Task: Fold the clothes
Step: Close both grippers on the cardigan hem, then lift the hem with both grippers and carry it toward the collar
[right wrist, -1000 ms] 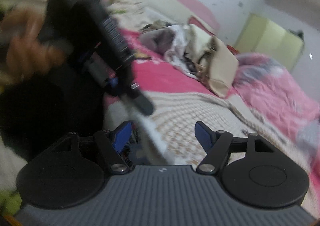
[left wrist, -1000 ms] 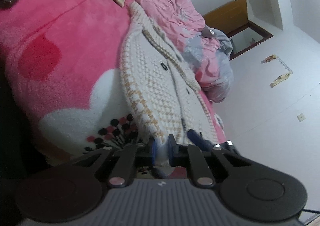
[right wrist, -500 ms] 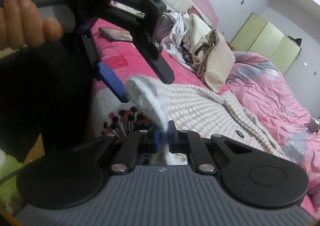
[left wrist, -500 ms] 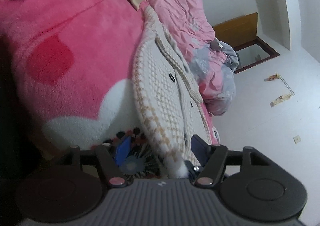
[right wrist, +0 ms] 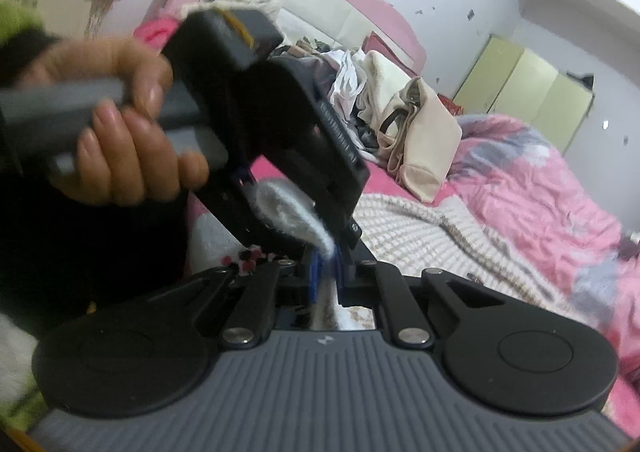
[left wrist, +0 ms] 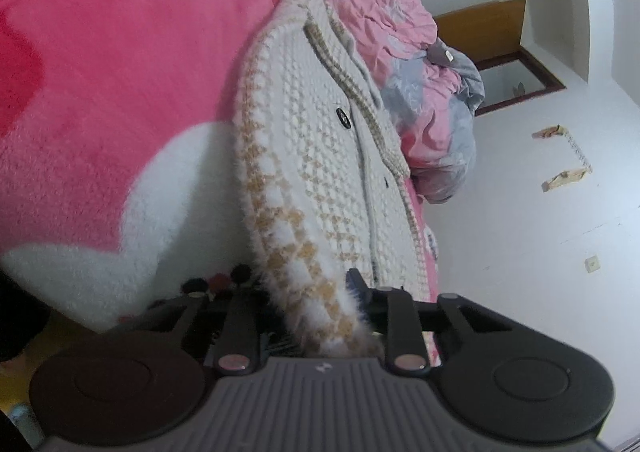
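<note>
Nearest the right wrist camera, the right gripper was clamped narrow on a fuzzy white fold of the knit cardigan, the wool pinched between its blue pads. Just above and to the left, almost touching it, the left gripper came in at a slant, held by the person's hand around a grey handle; its jaws had just been closing, and in its own view the cardigan's furry cream-and-tan edge ran down between them. One blue fingertip lay against the wool on the right side; the other was hidden behind the fabric, so the grip looked narrow and holding the hem, though the far contact could not be seen.

Beyond the grippers the cardigan lay spread along the bed, a dark button and tan-striped collar band showing, resting on a pink plush blanket with a large white heart shape. Past it, along the far side, a crumpled pink-and-grey duvet was bunched up. Farther back sat a cream handbag against a heap of clothes, below the pink-and-cream headboard. Pale green cabinet doors stood against the white wall.
</note>
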The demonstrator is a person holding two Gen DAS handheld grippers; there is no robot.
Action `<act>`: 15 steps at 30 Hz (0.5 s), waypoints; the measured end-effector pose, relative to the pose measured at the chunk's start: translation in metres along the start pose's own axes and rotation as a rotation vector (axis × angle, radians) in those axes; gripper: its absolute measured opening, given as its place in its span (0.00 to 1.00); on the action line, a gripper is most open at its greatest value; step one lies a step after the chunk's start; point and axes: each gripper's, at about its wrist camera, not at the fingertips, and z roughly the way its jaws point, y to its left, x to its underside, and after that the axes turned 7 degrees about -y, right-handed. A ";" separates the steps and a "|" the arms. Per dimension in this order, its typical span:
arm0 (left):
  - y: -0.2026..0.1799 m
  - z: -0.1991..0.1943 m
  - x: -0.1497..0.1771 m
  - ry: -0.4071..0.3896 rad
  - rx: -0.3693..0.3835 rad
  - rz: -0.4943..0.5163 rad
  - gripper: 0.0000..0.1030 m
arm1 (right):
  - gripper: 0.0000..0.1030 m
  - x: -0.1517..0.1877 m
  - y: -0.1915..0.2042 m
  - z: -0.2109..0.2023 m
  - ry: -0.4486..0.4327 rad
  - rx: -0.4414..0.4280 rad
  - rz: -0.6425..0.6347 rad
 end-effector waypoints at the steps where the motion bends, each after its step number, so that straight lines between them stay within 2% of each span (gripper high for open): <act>1: -0.002 0.001 0.000 0.002 -0.011 0.018 0.19 | 0.16 0.001 -0.005 -0.005 -0.005 -0.006 0.042; 2: -0.003 0.001 0.000 0.005 -0.019 0.033 0.17 | 0.27 0.004 -0.013 -0.013 -0.009 -0.002 0.099; 4: -0.005 0.002 0.000 0.011 -0.029 0.053 0.17 | 0.40 0.013 -0.031 -0.026 -0.007 0.033 0.212; 5: -0.006 0.002 0.000 0.014 -0.034 0.065 0.17 | 0.44 0.020 -0.042 -0.032 0.005 0.072 0.266; 9: -0.014 0.002 0.002 0.021 -0.062 0.132 0.17 | 0.45 0.053 -0.098 -0.066 0.033 0.262 0.517; 15: -0.025 0.001 0.006 0.019 -0.106 0.219 0.18 | 0.49 0.116 -0.181 -0.140 -0.010 0.592 0.936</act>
